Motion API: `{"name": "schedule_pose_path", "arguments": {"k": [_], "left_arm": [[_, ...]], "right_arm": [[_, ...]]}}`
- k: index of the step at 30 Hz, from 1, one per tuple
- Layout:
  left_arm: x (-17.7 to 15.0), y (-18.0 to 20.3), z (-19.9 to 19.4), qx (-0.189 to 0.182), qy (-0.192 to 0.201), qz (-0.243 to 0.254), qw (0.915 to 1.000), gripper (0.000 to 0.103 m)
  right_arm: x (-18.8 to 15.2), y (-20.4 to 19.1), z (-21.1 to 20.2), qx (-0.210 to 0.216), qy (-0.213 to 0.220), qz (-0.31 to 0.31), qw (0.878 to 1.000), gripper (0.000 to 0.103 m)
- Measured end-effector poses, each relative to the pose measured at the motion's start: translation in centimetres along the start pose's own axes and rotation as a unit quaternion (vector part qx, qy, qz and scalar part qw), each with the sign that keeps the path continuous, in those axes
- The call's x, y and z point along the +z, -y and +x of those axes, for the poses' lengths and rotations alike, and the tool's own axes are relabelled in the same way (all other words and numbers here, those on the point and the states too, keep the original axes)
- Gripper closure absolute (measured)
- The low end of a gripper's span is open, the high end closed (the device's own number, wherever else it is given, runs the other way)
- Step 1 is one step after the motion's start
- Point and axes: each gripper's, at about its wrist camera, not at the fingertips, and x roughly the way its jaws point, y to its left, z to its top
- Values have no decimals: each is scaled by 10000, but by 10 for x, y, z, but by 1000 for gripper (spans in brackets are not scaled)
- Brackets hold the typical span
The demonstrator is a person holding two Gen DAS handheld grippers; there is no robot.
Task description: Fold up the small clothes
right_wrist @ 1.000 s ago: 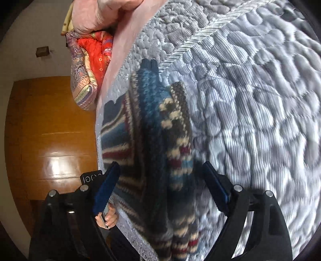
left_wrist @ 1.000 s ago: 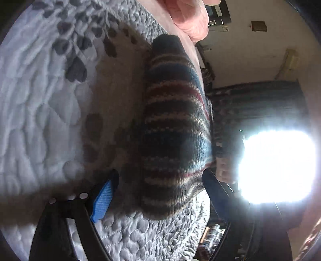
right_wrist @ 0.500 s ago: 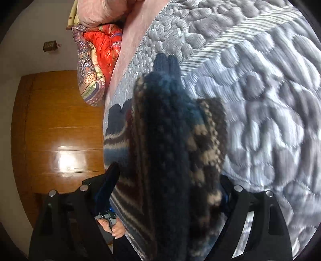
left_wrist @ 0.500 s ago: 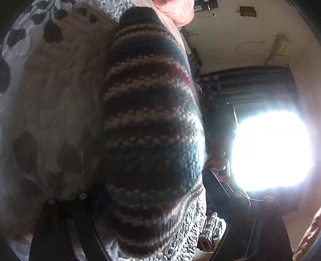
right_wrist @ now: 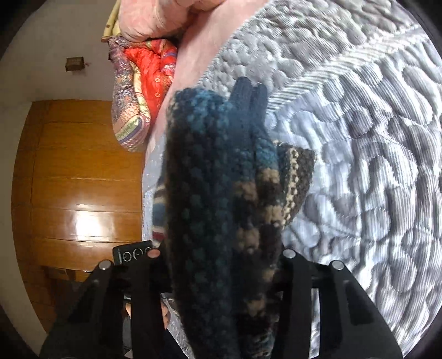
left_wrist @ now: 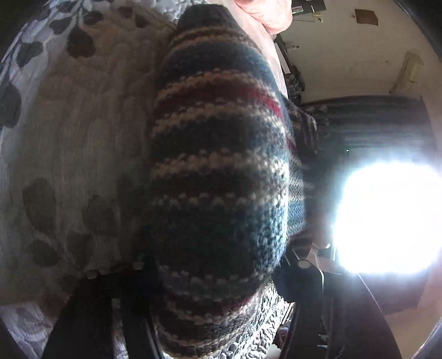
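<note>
On the quilt (right_wrist: pixel 359 138), both jaws seemingly clamp the glove (right_wrist: pixel 215 193).

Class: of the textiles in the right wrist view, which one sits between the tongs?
The striped blue-and-tan knitted garment, gripped by the right tongs; the grey quilted bedspread lies beneath, the red patterned quilt beyond.

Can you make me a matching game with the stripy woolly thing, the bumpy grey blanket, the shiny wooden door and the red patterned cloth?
Things:
1. striped knitted wool garment
2. grey quilted bedspread
3. glossy brown wooden door
4. red patterned cloth

Places:
A. far left, beyond the bed
B. between the right gripper arms
C. spread under the garment
D. bunched at the top, under a pink pillow

Pairs: 1-B, 2-C, 3-A, 4-D
</note>
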Motion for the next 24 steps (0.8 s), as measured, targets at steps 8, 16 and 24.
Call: {"name": "schedule_pose_path", "arguments": {"k": [8, 16, 24], "left_arm": [[-15, 16, -24, -60, 32, 207, 9998, 59], [-41, 20, -75, -52, 176, 298, 9994, 61], [-133, -21, -156, -66, 433, -107, 9990, 61]], "right_arm": [[-10, -32, -6, 86, 159, -85, 9998, 62], [-39, -76, 10, 329, 25, -206, 9992, 62], [-106, -110, 75, 581, -579, -192, 9964, 63]]}}
